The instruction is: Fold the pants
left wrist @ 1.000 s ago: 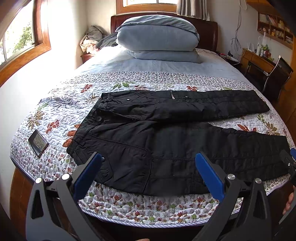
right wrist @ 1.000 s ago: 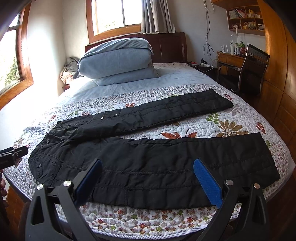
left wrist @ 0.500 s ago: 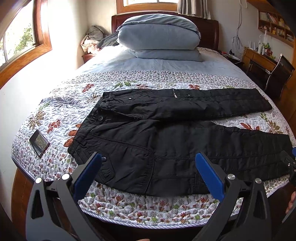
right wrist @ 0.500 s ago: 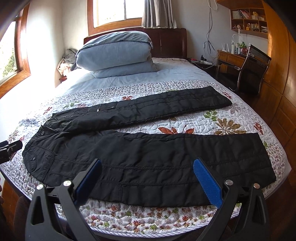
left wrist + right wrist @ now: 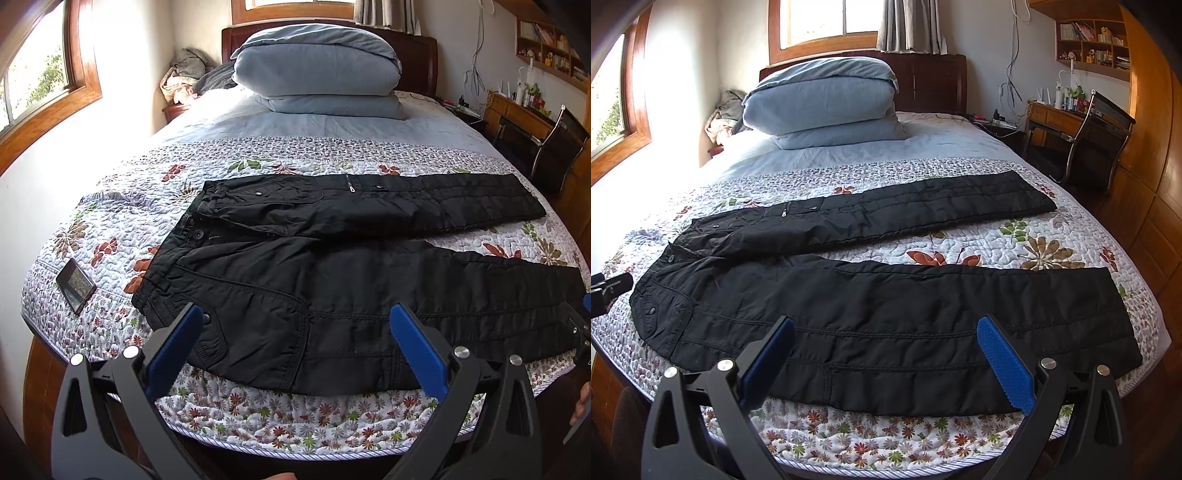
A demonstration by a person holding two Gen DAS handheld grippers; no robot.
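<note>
Pants (image 5: 332, 295) (black) lie flat on floral quilt (image 5: 258, 413) at the bed's near edge, waist to the left, legs running right. Near leg sits just past both tools; far leg lies apart from it w/ quilt showing between. Left gripper (image 5: 295, 332) spread wide, nothing between pads, hovering over waist/hip area. Right gripper (image 5: 886, 347) also spread wide, empty, over near leg. Phone (image 5: 75, 286) on quilt left of waist. Blue pillows (image 5: 317, 70) stacked at headboard.

No lettering, label, brand or number can be read in either wrist view. The book spines on the wall shelf (image 5: 1090, 35) are too small to make out.
</note>
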